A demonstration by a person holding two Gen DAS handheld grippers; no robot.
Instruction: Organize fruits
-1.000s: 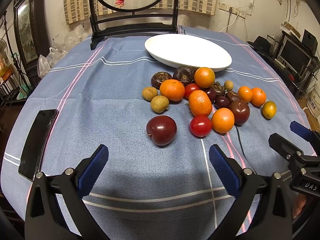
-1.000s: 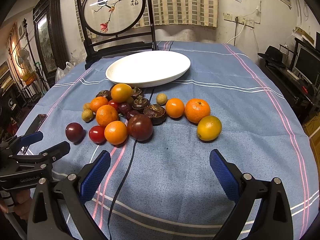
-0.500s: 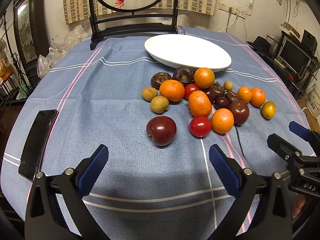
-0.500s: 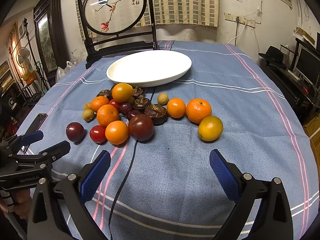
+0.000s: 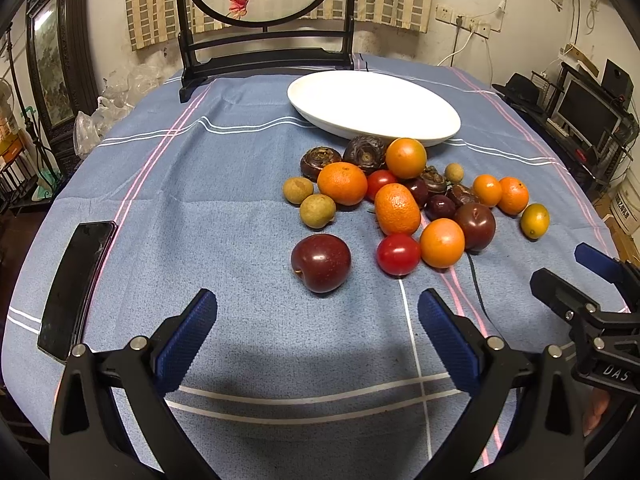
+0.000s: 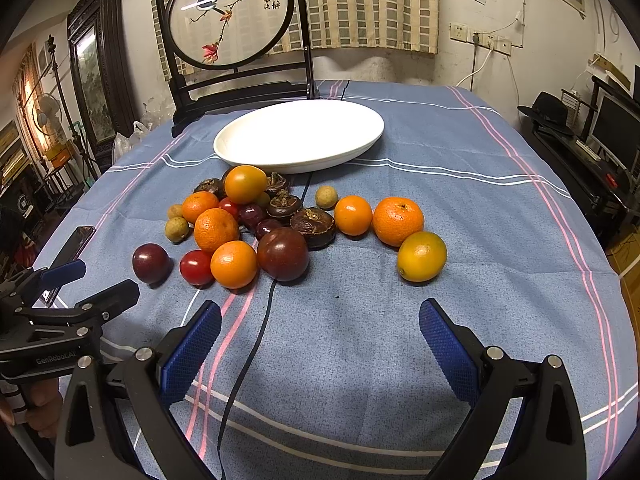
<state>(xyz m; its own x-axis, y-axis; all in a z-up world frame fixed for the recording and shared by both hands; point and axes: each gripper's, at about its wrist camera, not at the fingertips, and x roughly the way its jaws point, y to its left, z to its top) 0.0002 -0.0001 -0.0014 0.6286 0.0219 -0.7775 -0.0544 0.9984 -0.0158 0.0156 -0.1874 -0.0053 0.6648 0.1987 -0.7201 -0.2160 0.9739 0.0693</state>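
Observation:
A pile of fruit lies on the blue cloth in front of a white oval plate (image 5: pixel 372 104) (image 6: pixel 300 136) that holds nothing. Nearest my left gripper (image 5: pixel 318 316) is a dark red plum (image 5: pixel 321 263) (image 6: pixel 151 263), a short way beyond its open fingers. A red tomato (image 5: pixel 398 254) (image 6: pixel 196 267), several oranges (image 5: pixel 397 208) (image 6: pixel 234 264) and a larger dark plum (image 5: pixel 475 225) (image 6: pixel 283 254) sit to the right. A yellow citrus (image 6: pixel 421 256) (image 5: pixel 534 221) lies just past my open right gripper (image 6: pixel 320 326). Both grippers hold nothing.
A black phone (image 5: pixel 78 282) (image 6: pixel 74 246) lies near the table's left edge. A thin black cable (image 6: pixel 248 354) runs from the fruit toward me. A dark wooden screen stand (image 5: pixel 264 52) rises behind the plate. Furniture and monitors (image 5: pixel 588 114) crowd the right side.
Both grippers have crept slightly forward toward the fruit; the fruit and plate have not moved, and both stay open.

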